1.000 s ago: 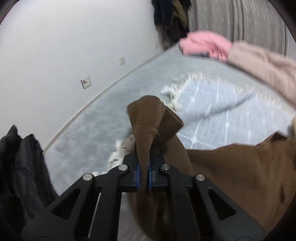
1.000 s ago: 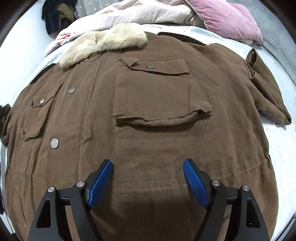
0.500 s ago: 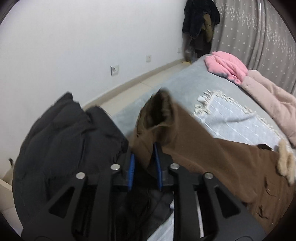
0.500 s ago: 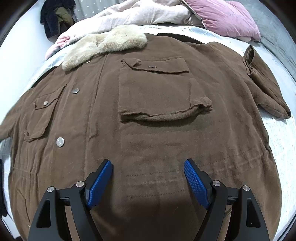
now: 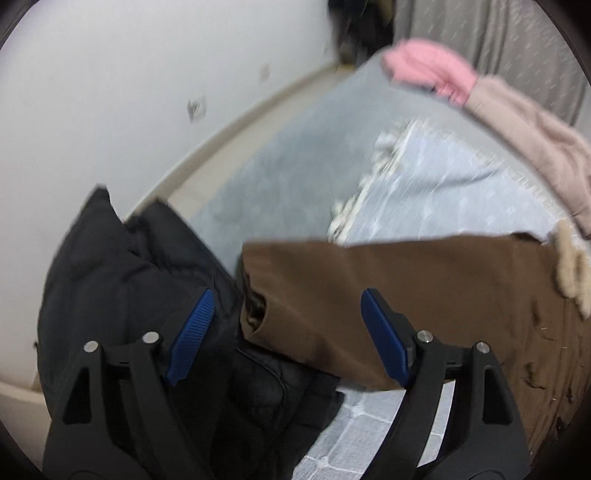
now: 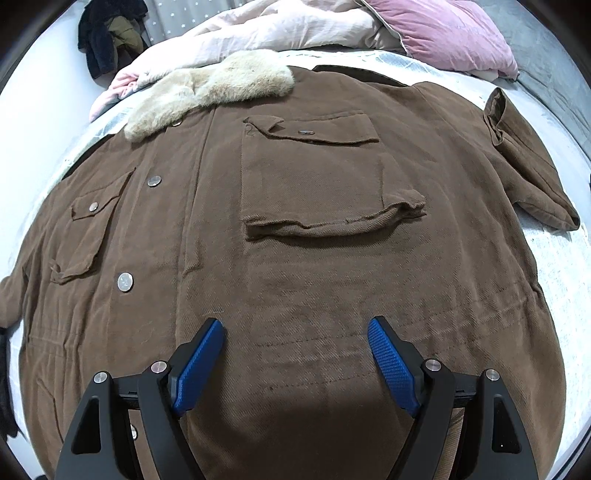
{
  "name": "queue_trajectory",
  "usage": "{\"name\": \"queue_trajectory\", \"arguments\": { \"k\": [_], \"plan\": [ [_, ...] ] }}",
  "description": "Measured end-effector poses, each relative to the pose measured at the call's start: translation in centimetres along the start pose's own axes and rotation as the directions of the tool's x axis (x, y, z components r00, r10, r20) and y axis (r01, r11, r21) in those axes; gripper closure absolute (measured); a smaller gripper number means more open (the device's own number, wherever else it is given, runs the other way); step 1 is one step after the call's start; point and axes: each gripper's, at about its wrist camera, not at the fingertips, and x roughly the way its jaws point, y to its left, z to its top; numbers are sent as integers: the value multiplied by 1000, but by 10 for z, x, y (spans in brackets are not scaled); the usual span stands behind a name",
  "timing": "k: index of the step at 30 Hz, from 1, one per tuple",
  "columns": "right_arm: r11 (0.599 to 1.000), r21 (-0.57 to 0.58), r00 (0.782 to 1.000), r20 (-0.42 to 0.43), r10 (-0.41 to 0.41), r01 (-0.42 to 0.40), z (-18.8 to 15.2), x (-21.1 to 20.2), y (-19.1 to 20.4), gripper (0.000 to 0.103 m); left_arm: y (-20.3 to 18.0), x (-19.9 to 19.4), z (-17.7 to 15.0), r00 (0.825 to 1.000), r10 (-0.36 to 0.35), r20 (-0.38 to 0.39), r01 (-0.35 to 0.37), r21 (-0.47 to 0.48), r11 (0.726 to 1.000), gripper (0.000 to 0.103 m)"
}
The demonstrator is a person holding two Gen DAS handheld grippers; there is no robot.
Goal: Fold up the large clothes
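Note:
A large brown coat (image 6: 295, 258) with a pale fur collar (image 6: 207, 92) lies spread front-up on the bed. Its left sleeve (image 5: 369, 295) stretches out flat, cuff end resting by a black padded jacket (image 5: 129, 280). My left gripper (image 5: 284, 306) hovers over that cuff; its jaws are opening, the blue pads stand wide apart and clear of the cloth. My right gripper (image 6: 295, 332) hangs open above the coat's lower front with nothing between its fingers. The other sleeve (image 6: 524, 166) lies folded over at the right.
A pink garment (image 5: 428, 70) and a beige quilt (image 5: 535, 147) lie at the bed's far side, with a pink pillow (image 6: 450, 33). The pale blue bedspread (image 5: 443, 192) with a fringed edge covers the bed. A white wall (image 5: 110, 92) runs left; dark clothes (image 6: 107, 33) hang beyond.
My left gripper carried the sleeve cuff outward to the left, then let it go and its jaws spread wide. The sleeve now lies straight. The right gripper has stayed still and open.

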Motion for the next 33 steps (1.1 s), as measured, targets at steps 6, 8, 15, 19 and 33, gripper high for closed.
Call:
{"name": "queue_trajectory", "arguments": {
  "k": [6,8,15,19,33],
  "plan": [
    [1000,15,1000,-5,24,-24,1,-1,-4,20,-13,25,-30,972,227,-56,-215,171,962,85],
    [999,24,999,-8,38,-38,1,-1,-6,20,-25,26,-42,949,314,-26,-295,277,914,84],
    [994,68,996,10,83,-84,2,-11,-16,20,-54,-31,-55,963,219,156,-253,250,935,25],
    [992,102,995,73,70,-78,4,-29,-30,20,-86,-68,-80,979,-7,201,-42,237,971,18],
    [980,199,979,200,-31,-9,38,-63,-139,21,-255,-74,-200,791,-612,-12,593,268,760,13]
  ]
}}
